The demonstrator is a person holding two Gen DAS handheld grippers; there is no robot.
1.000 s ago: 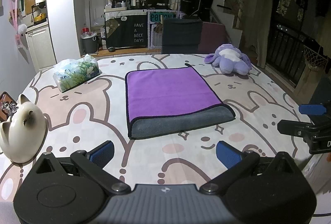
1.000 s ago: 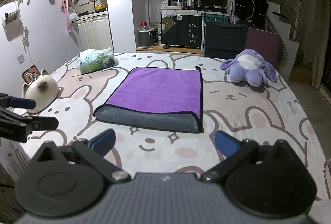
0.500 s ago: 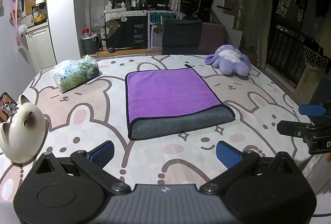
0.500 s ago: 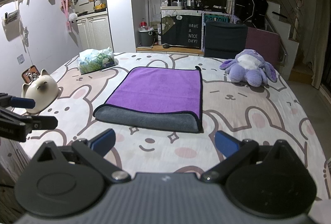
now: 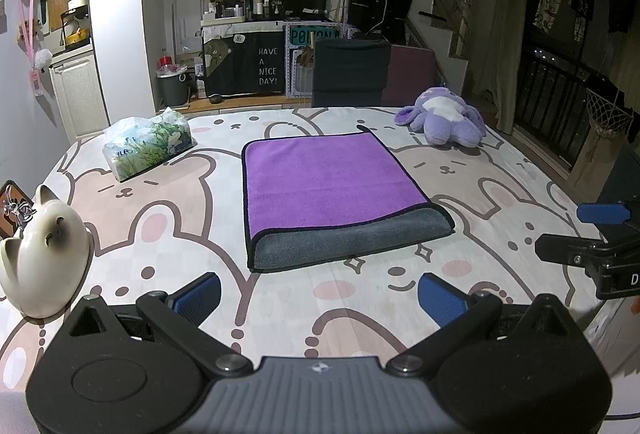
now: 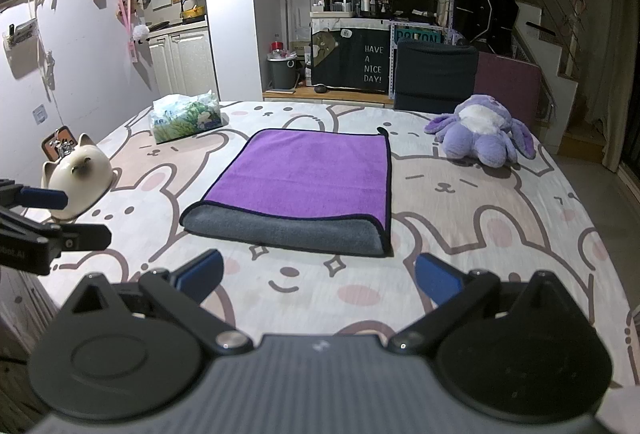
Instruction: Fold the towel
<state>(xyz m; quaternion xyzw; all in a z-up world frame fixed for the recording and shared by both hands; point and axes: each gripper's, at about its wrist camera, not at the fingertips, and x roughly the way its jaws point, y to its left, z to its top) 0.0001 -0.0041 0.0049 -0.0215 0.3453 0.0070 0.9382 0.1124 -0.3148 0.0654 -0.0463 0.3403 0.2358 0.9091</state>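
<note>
While both tongs, left [image 5: 318, 294] and right [image 6: 318, 276], hung spread and empty, the purple-and-grey folded microfibre towel [image 5: 336, 189] lay ahead between them, neither clearly nearer.

The towel [image 5: 332, 193] lies folded on the table [image 5: 180, 201], near its middle, the fold edge toward the cameras. From the towel, the tissue pack [image 5: 148, 145] sits at about 10 o'clock, well apart. The plush toy [image 5: 444, 119] lies at about 2 o'clock, near the far edge. The cat figurine [image 5: 44, 258] stands at about 8 o'clock by the table's left edge, with what may be a small holder [image 6: 58, 147] just behind it. A chair [image 5: 352, 73] stands behind the table at 12 o'clock. The left gripper [image 5: 320, 298] and right gripper [image 6: 318, 276] hang before the towel at 6 o'clock, side by side, both off it.
</note>
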